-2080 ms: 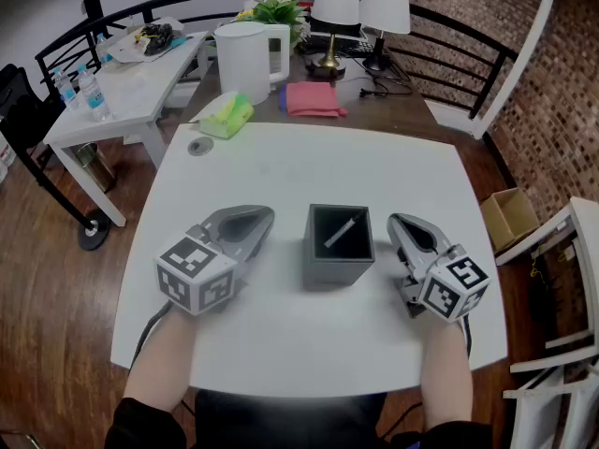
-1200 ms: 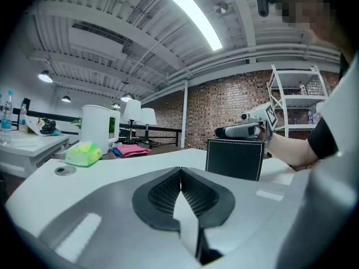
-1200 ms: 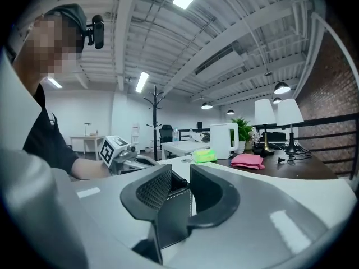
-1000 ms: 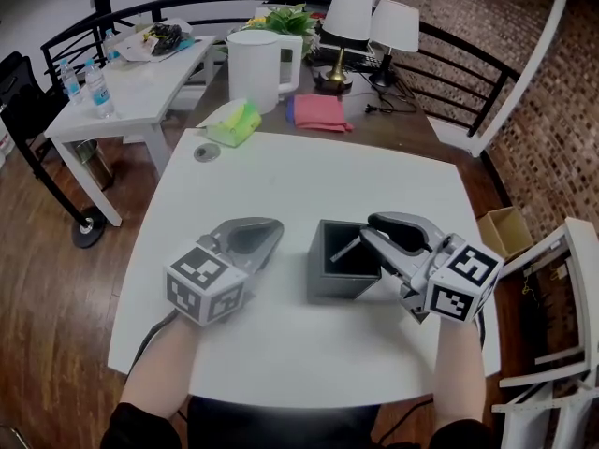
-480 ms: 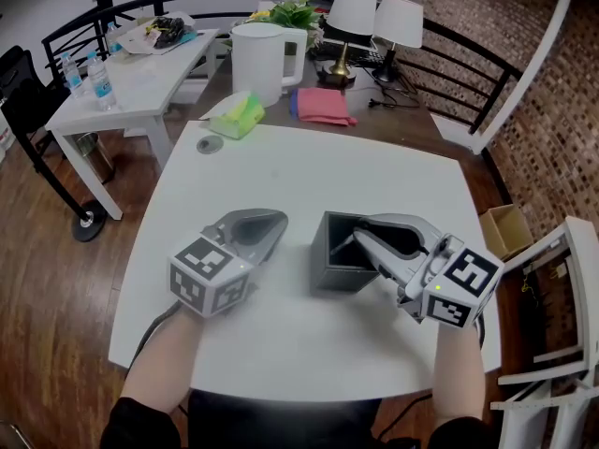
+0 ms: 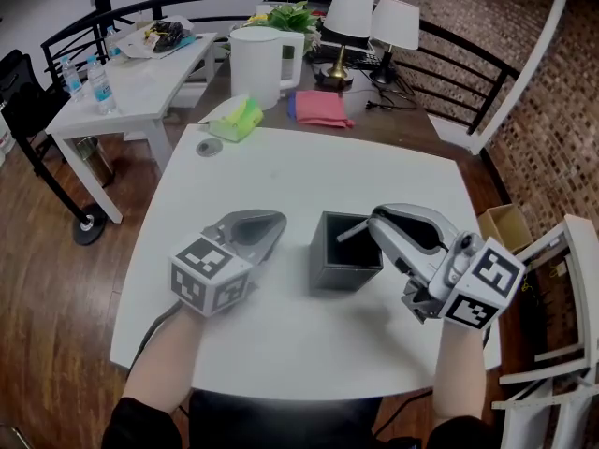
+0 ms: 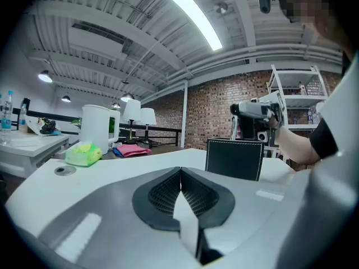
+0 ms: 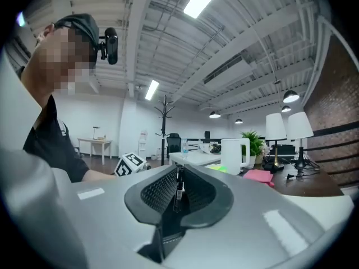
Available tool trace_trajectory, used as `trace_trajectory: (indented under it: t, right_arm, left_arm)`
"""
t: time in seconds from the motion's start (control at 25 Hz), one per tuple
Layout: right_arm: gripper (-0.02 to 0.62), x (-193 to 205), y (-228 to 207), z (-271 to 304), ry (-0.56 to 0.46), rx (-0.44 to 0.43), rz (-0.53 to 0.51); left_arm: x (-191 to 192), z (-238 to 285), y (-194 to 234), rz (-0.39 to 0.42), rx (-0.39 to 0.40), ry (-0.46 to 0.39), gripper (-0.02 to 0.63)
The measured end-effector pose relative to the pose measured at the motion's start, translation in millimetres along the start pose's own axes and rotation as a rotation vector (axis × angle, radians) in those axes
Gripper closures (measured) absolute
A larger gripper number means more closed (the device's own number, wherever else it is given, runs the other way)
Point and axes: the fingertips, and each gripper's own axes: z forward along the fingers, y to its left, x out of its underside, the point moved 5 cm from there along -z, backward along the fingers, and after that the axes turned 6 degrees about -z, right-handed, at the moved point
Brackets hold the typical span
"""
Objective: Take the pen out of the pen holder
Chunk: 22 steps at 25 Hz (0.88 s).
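A dark grey square pen holder (image 6: 344, 274) stands mid-table, also seen in the left gripper view (image 7: 234, 159). My right gripper (image 6: 374, 221) hovers over its right rim, jaws closing, shut on a slim pen (image 6: 351, 231) that slants out over the holder's opening. In the right gripper view (image 8: 178, 170) the pen (image 8: 178, 186) stands upright between the ribbed pads. My left gripper (image 6: 275, 221) rests on the table left of the holder, apart from it. Its pads meet at the tip (image 7: 180, 171) with nothing between them.
The white table (image 6: 281, 176) carries a small round disc (image 6: 209, 147) at its far left. Behind it stand a white kettle (image 6: 265, 64), a green pack (image 6: 232, 120), a pink cloth (image 6: 321, 106) and two lamps (image 6: 354, 12). A cardboard box (image 6: 505, 223) sits on the floor right.
My right gripper swung in from beside the holder, reached into its opening, closed on the pen and rose with it toward the right. The left gripper stayed still.
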Motion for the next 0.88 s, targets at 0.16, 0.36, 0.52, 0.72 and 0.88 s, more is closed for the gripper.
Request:
trace_trajectory:
  t: [0.16,0.36,0.52,0.72,0.88]
  right_arm:
    - [0.545,-26.6,-8.7,-24.1,-0.111,0.047,0.01]
    - [0.545,-45.3,-37.4,-55.1,-0.195,0.199,-0.008]
    - [0.545,-18.6,-64.6,-71.8,-0.181,0.378,0.007]
    - [0.545,52.5,-90.4,-68.0,-0.079,0.553,0.075]
    - [0.545,75.9,-92.2,-57.9,-0.013,0.614,0.026]
  left_arm:
    - [2.8,0.2,1.2,-0.006,0.002,0.002,0.603]
    - [3.0,-0.8,1.1,-0.01,-0.002,0.003,0.603]
    - [3.6,-1.3,0.6,-0.011,-0.003,0.003,0.603]
    - [2.4,-1.3,0.9,-0.013,-0.005,0.003,0.603]
    - [2.9,-1.3,0.9,-0.013,-0.004,0.004,0.603]
